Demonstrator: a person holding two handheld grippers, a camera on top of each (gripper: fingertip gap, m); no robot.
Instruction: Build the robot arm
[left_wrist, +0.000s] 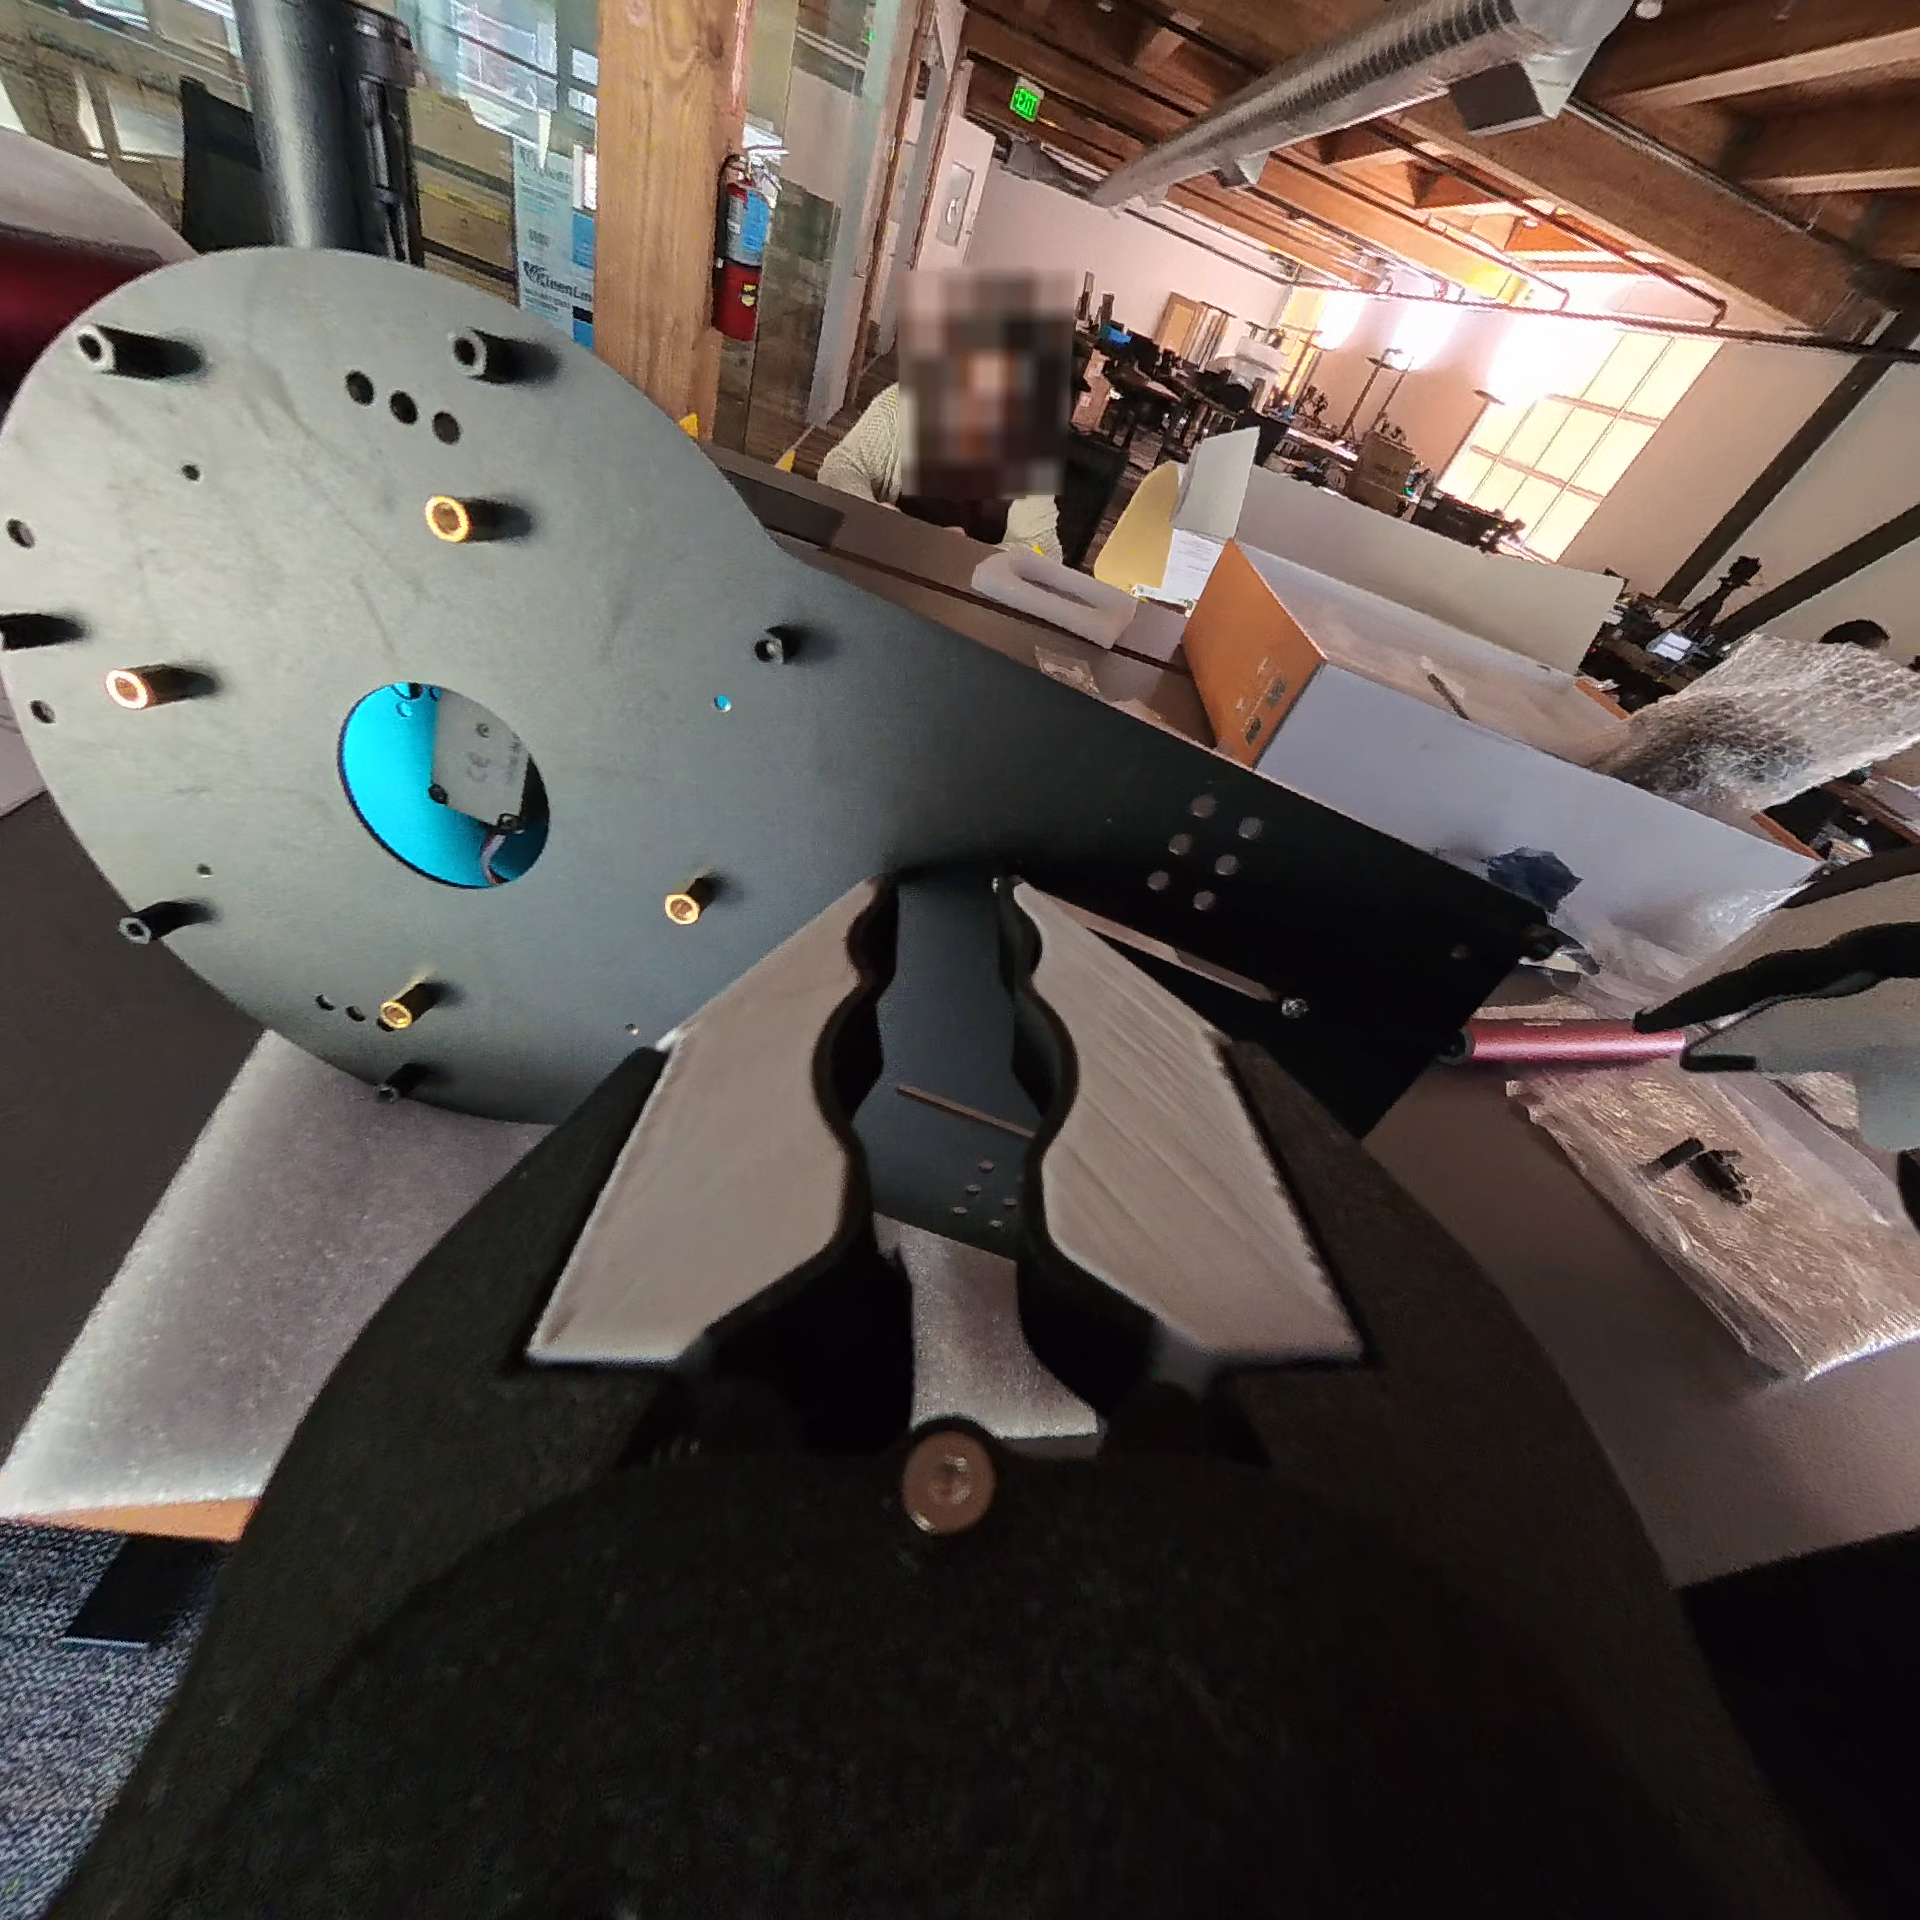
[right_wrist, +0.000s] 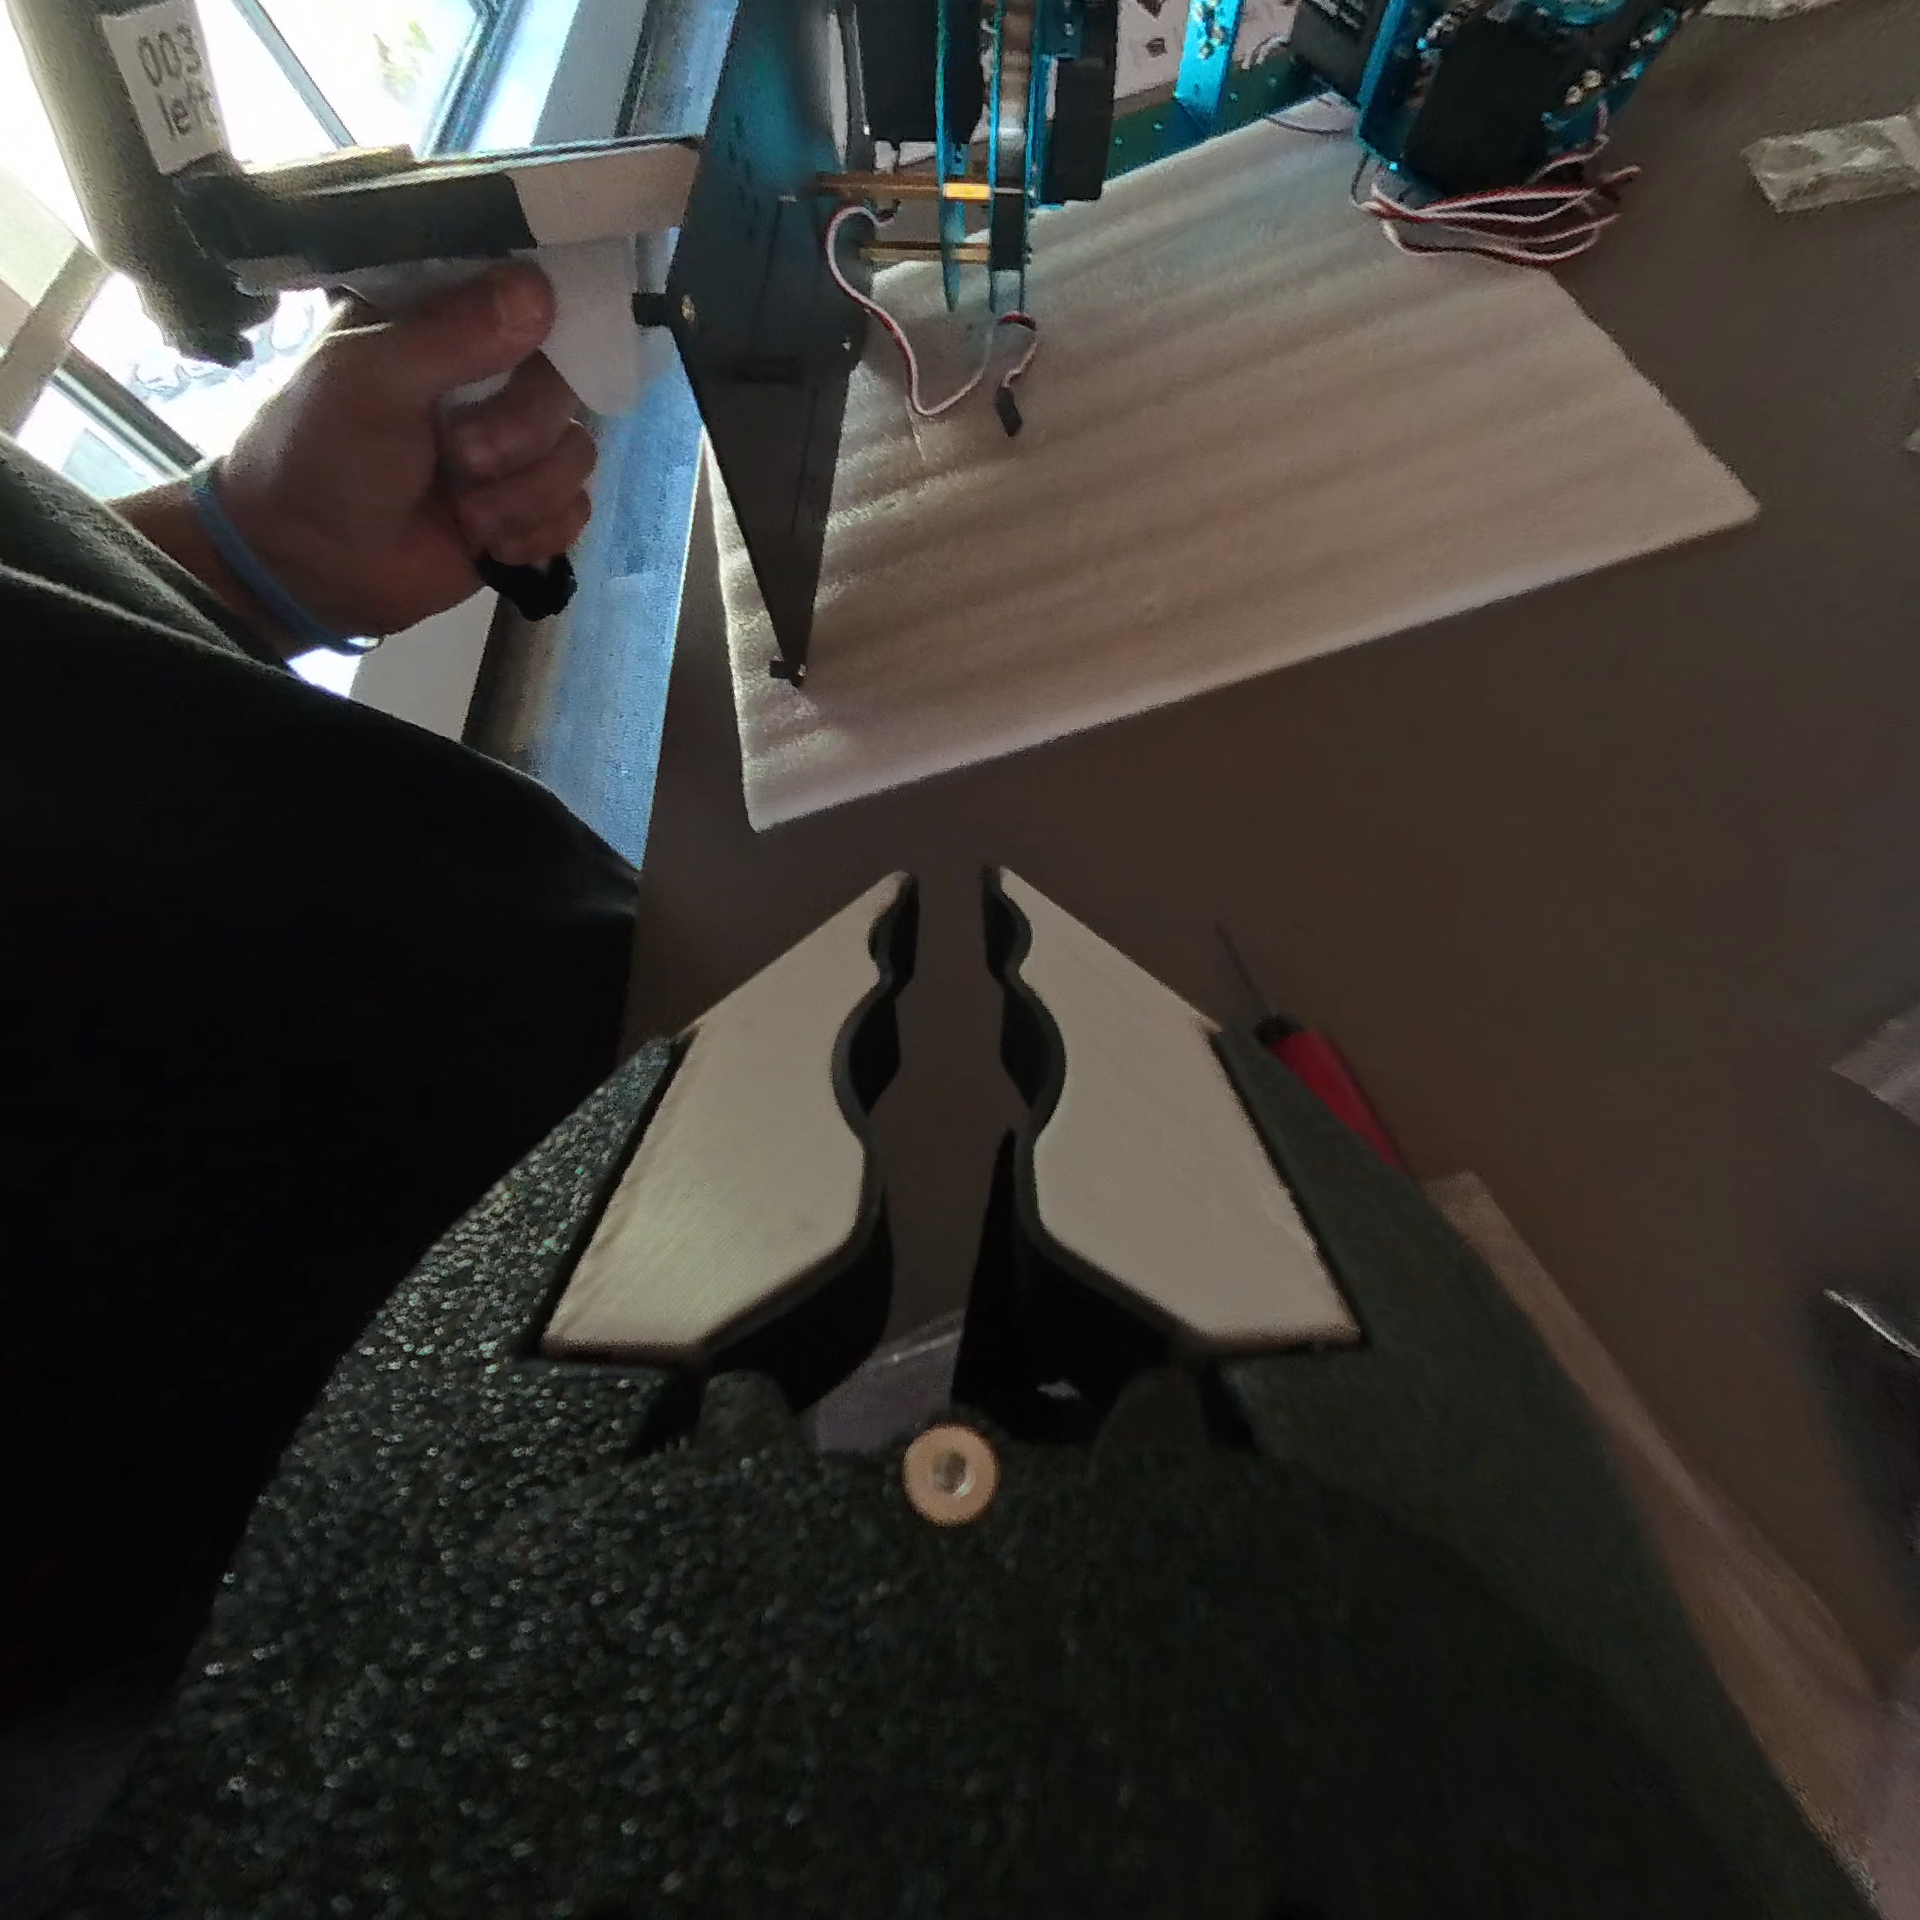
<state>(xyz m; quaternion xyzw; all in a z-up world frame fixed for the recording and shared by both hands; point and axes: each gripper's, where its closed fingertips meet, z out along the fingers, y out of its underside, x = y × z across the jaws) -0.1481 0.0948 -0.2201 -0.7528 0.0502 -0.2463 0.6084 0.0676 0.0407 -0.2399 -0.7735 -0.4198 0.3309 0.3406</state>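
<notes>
The left tool (left_wrist: 948, 894) is pointing at a black metal plate (left_wrist: 623, 644) that is standing on edge on a white foam sheet (left_wrist: 260, 1247). The plate's round end is filling the view from 9 to 11 o'clock, and its narrow end is reaching toward 3 o'clock. The tool's two fingers are sitting a little apart, with a narrow strip of the plate between them. Whether they are pressing on it cannot be told. Brass posts (left_wrist: 447, 516) and black posts are sticking out of the round end, and a round hole (left_wrist: 447, 784) is showing blue parts behind it.

In the right wrist view a hand (right_wrist: 395, 468) at 10 o'clock is gripping the left tool's handle. Blue frames (right_wrist: 997, 125) and red-and-white wires (right_wrist: 935, 384) are sitting behind the plate at 12 o'clock.

The right tool (right_wrist: 951, 883) is hovering over the bare brown counter (right_wrist: 1351, 883), its fingers slightly apart with nothing between them. A red-handled knife (right_wrist: 1314, 1070) is lying just beside its right finger, at 3 o'clock.

Across the counter, a cardboard box (left_wrist: 1236, 665) and bubble wrap (left_wrist: 1766, 717) are lying at 2 o'clock, and a person (left_wrist: 862, 447) is sitting at 12 o'clock.
</notes>
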